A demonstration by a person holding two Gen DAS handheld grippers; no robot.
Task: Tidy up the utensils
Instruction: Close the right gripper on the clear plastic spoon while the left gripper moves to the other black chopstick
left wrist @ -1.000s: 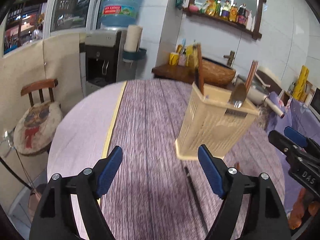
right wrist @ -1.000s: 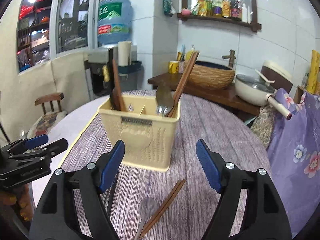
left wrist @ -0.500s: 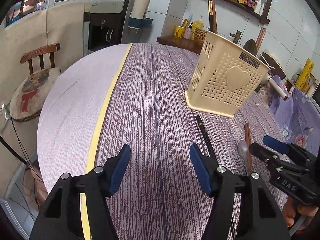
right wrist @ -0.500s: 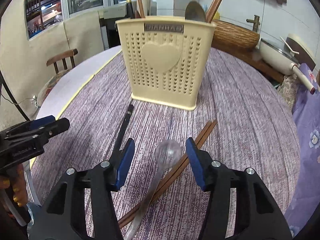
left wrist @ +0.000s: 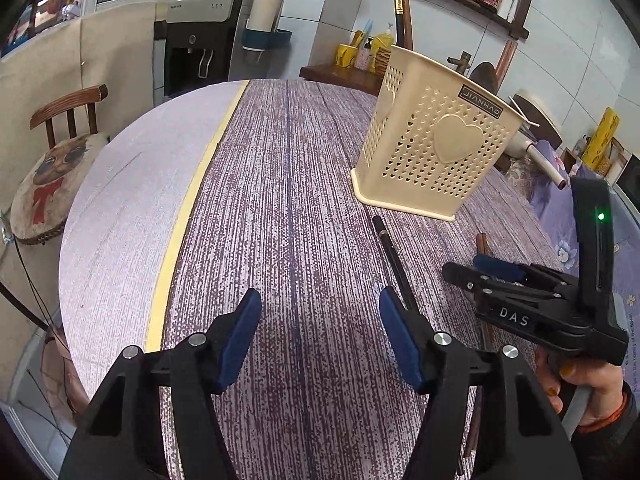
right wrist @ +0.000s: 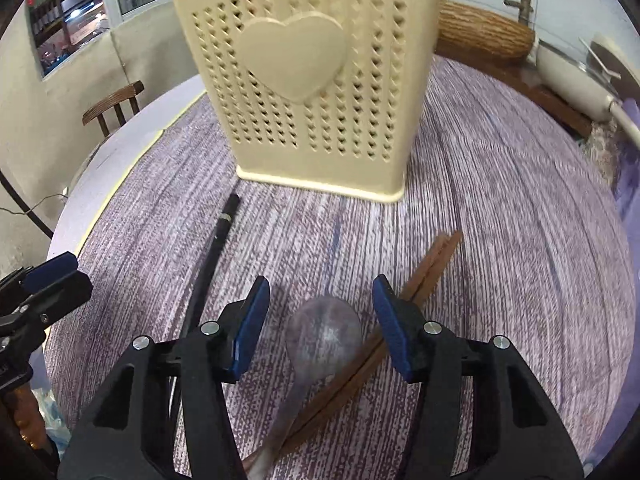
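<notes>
A cream perforated utensil holder [right wrist: 320, 92] with a heart stands on the purple striped table; it also shows in the left wrist view [left wrist: 432, 152], with utensils sticking out of its top. In front of it lie a metal spoon [right wrist: 324, 336], a pair of brown chopsticks [right wrist: 424, 276] and a black chopstick [right wrist: 212, 256]. My right gripper [right wrist: 320, 320] is open, low over the table, its fingers on either side of the spoon's bowl. My left gripper [left wrist: 320, 328] is open and empty over the table, with the black chopstick [left wrist: 394, 260] by its right finger.
The round table [left wrist: 132, 208] has a yellow stripe [left wrist: 188, 208] and a pale left part. A wooden chair with a cushion [left wrist: 52, 176] stands at the left. A water dispenser [left wrist: 200, 48], a side counter with a woven basket [right wrist: 484, 36] and a pan [right wrist: 576, 76] stand behind.
Both grippers have dropped toward the table. The right one has moved in so the spoon's bowl lies between its open fingers. The left one has stayed open.
</notes>
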